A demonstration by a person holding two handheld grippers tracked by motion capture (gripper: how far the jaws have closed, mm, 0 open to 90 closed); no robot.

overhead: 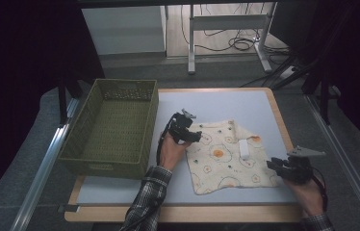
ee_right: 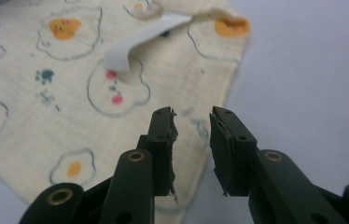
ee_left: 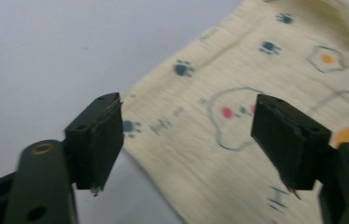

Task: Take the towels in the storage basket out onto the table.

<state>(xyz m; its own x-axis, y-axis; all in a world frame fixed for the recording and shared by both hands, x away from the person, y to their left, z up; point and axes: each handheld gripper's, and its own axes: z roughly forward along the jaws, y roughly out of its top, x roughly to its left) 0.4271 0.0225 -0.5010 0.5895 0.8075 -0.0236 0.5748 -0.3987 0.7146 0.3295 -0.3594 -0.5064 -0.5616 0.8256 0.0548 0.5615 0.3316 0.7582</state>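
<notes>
Right now your left gripper [overhead: 191,135] sits at the far left corner of the cream cloth printed with fried eggs and paw prints [overhead: 226,156], which lies flat on the pale blue table top [overhead: 245,103] just right of the olive-green woven basket [overhead: 113,126]; its jaws stand wide apart over the cloth's edge with nothing pinched between them. Your right gripper [overhead: 275,166] hovers at the cloth's near right edge, jaws drawn to a narrow gap and gripping nothing. On the cloth's far right part, a white label strip [overhead: 244,148] curls up from the fabric.
</notes>
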